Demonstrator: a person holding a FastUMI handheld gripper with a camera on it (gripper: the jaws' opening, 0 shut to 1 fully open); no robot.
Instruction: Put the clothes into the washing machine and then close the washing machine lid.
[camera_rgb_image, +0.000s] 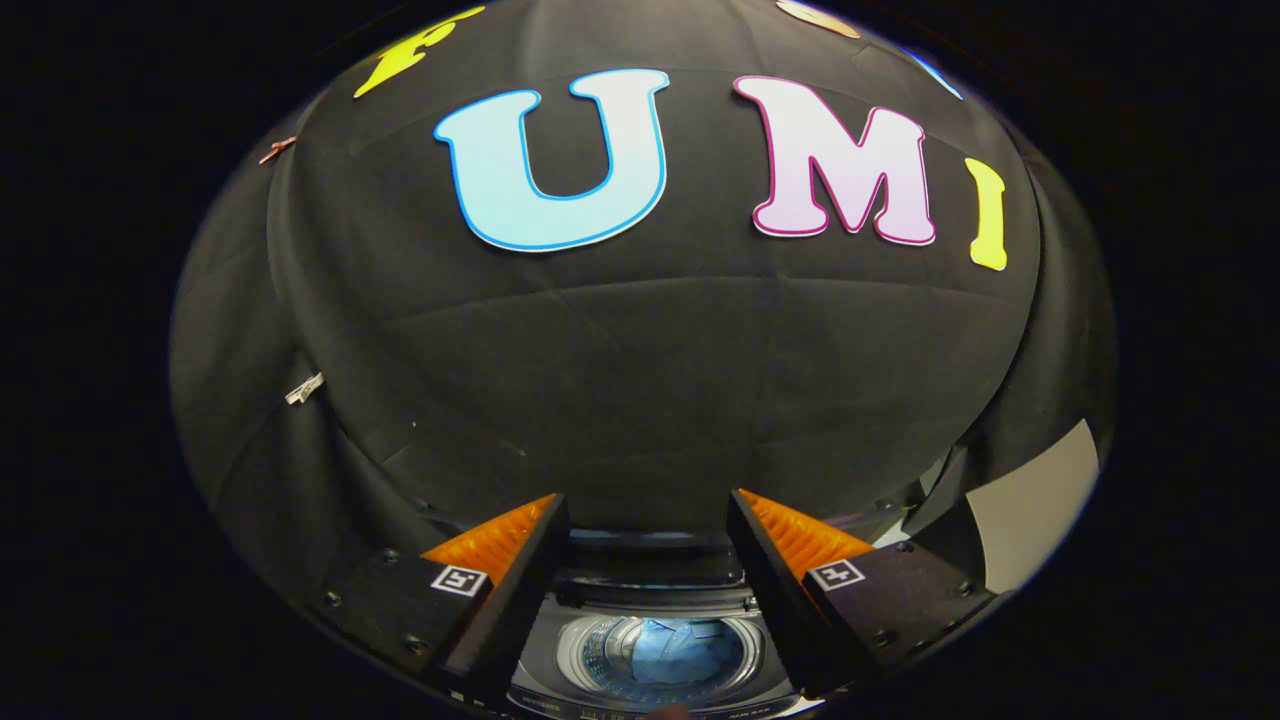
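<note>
The hand-held gripper (648, 520) hangs high above the washing machine (655, 600), fingers spread wide and holding nothing. The blue clothes (685, 645) lie inside the drum (590, 650), seen between the fingers, so probably only the lid remains to close.

A big black cloth wall (640, 380) hangs all across the back, with soft folds and creases in it. A small clip (304, 388) sits on the cloth at one side. A pale grey panel (1035, 500) shows past the cloth's other edge.
</note>
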